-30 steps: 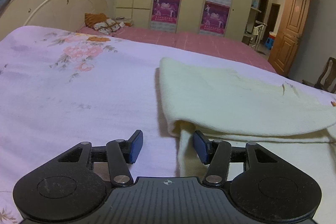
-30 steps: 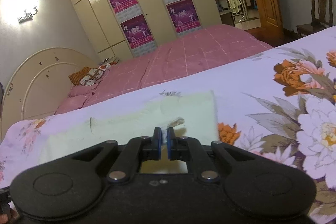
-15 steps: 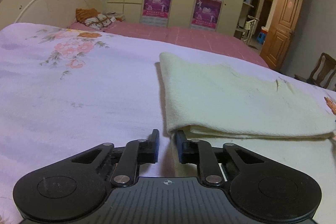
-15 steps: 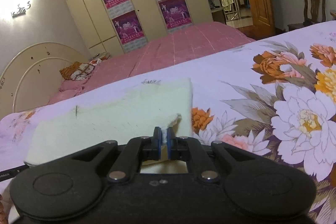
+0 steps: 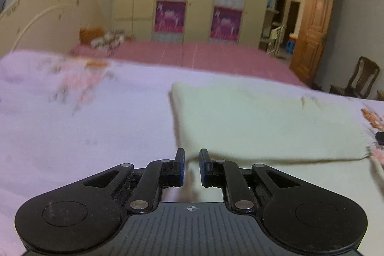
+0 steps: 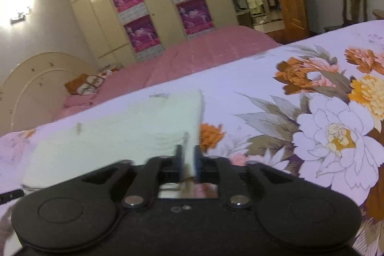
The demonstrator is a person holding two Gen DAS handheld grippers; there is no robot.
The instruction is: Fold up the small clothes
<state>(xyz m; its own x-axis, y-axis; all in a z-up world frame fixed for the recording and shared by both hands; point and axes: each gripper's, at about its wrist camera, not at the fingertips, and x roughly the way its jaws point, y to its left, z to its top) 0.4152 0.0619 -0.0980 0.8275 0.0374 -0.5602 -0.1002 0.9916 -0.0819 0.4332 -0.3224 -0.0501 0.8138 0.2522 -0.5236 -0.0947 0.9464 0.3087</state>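
The bed (image 5: 100, 126) carries the cloth (image 5: 259, 121), already doubled over once; further folds look left to do. The left tool (image 5: 191, 166) is nearly closed at the cloth's near corner, though blur hides any pinch. The right tool (image 6: 189, 164) is opening, cloth edge between its jaws.

The floral bedsheet (image 5: 72, 126) lay bare and flat to the left of the folded cream cloth (image 5: 259, 121), leaving open passage there. Right of the cloth (image 6: 115, 136), the flowered spread (image 6: 312, 112) was equally unobstructed up to the pink bed (image 6: 204, 52) behind.
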